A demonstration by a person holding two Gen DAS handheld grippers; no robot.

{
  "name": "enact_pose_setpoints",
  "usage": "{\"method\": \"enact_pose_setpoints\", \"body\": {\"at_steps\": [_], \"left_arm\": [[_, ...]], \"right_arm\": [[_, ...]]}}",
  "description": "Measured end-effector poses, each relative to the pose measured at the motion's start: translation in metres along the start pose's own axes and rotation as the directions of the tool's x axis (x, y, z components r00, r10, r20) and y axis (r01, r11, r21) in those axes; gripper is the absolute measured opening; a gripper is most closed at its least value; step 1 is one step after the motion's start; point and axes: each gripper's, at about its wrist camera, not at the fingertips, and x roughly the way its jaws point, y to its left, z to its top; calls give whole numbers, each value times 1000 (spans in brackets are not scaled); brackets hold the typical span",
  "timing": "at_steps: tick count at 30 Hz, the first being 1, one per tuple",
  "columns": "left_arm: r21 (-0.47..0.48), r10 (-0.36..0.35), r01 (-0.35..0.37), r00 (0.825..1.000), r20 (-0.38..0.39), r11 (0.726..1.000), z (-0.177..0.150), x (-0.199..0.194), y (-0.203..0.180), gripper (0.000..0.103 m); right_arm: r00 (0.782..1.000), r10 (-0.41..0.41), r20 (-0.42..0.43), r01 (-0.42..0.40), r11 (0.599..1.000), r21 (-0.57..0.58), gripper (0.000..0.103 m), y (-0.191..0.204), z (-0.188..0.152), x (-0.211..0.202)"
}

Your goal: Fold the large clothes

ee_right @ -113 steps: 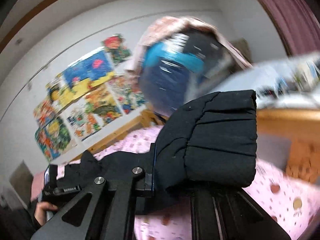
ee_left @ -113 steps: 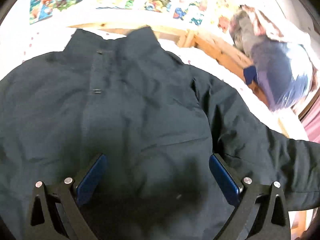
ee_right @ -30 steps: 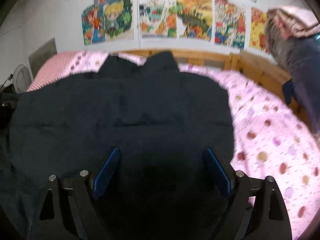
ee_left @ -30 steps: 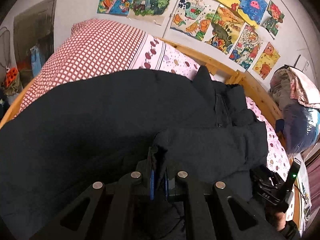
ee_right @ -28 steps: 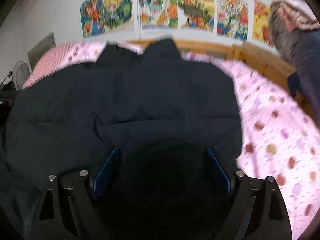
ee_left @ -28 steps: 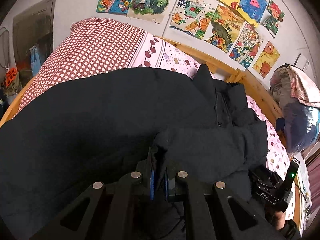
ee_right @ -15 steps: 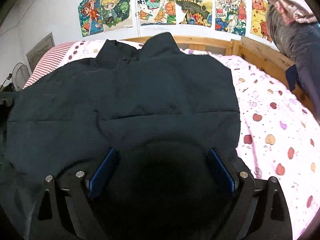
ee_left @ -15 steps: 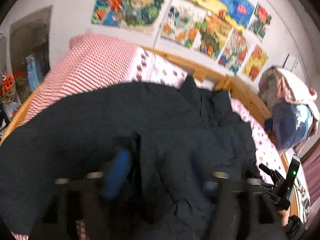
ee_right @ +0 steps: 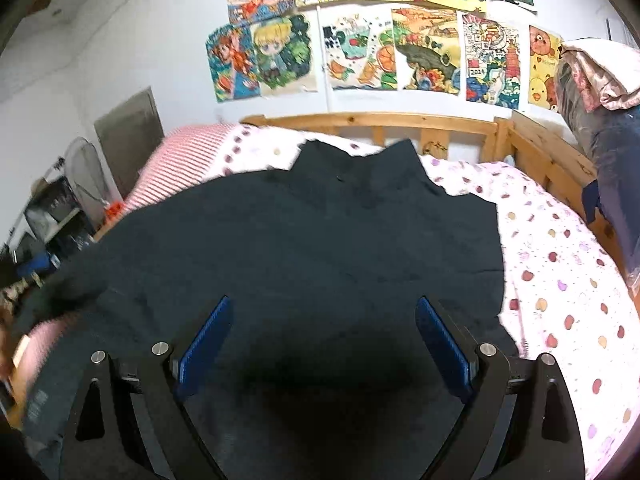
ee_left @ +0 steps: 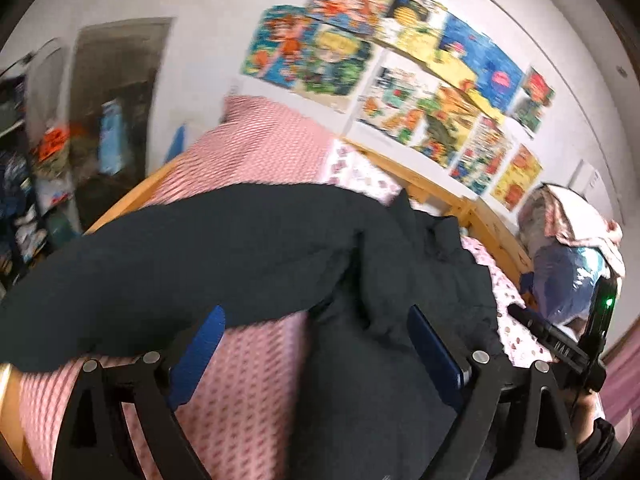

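Both grippers are wide open and empty: the left gripper [ee_left: 316,350] hangs over the jacket's [ee_right: 312,248] near edge, the right gripper [ee_right: 322,336] above its middle. The left sleeve [ee_left: 168,264] sprawls out across the pink bedsheet [ee_right: 560,280]; I'd guess a careless grab could drag it off the bed's side. The jacket is dark and bulky, lying front-up with its collar [ee_right: 360,160] by the wooden headboard [ee_right: 372,124].

The left gripper [ee_left: 316,344] hangs wide apart above the dark jacket [ee_left: 360,280] on the pink bedspread [ee_left: 240,380].
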Motion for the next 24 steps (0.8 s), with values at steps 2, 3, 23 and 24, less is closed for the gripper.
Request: {"method": "enact_pose_setpoints", "body": {"at_steps": [2,3,23,24], "left_arm": [[-77,40,-40,999,-4,996,-14,-13,24,93],[-119,47,-48,999,-7,992,-19,-18,35,93],[-640,145,-36,982,119,768,-55,-2,173,93],[-642,142,-22,980,137,766,-54,-2,175,93]], "right_arm": [[1000,15,7,-15,1000,-4,90,13,-1,-1],[1000,22,9,-22,1000,-12,90,21,-2,0],[996,-56,-64,49,994,-103,90,138,-18,73],[995,-63,-80,55,993,-108,90,140,-23,81]]}}
